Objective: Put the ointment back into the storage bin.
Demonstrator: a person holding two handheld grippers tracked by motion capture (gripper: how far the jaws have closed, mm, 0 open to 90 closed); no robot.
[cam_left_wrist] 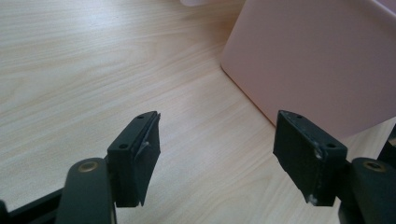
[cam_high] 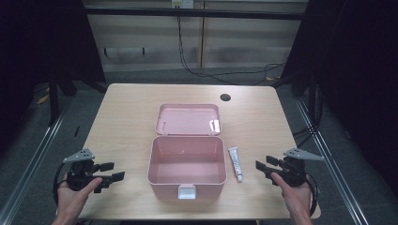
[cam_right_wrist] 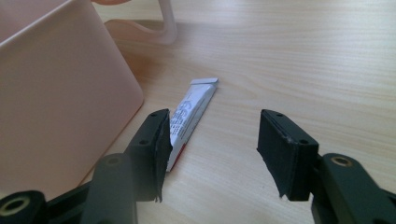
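A small white tube (cam_high: 235, 163) lies flat on the counter (cam_high: 122, 122), just right of an open pink storage box (cam_high: 187, 165) and apart from its wall, its cap toward the near edge. The right gripper view adds what the high view cannot: grey print along the tube (cam_right_wrist: 192, 114), a crimped flat tail at its far end, and a red band by the near end, partly hidden behind one black jaw.

The right gripper (cam_high: 266, 169) rests near the counter's right near corner, held in the person's right hand (cam_high: 296, 196), pointing left toward the tube; its jaws stand apart with nothing between them.

The box's lid (cam_high: 188, 119) lies folded back on the far side, and a white latch (cam_high: 186, 191) sits on its near wall. The left gripper view shows the box's smooth pink wall (cam_left_wrist: 317, 60) close ahead.

The left gripper (cam_high: 112, 171), in the left hand (cam_high: 75, 197), sits at the near left, jaws likewise apart and empty.
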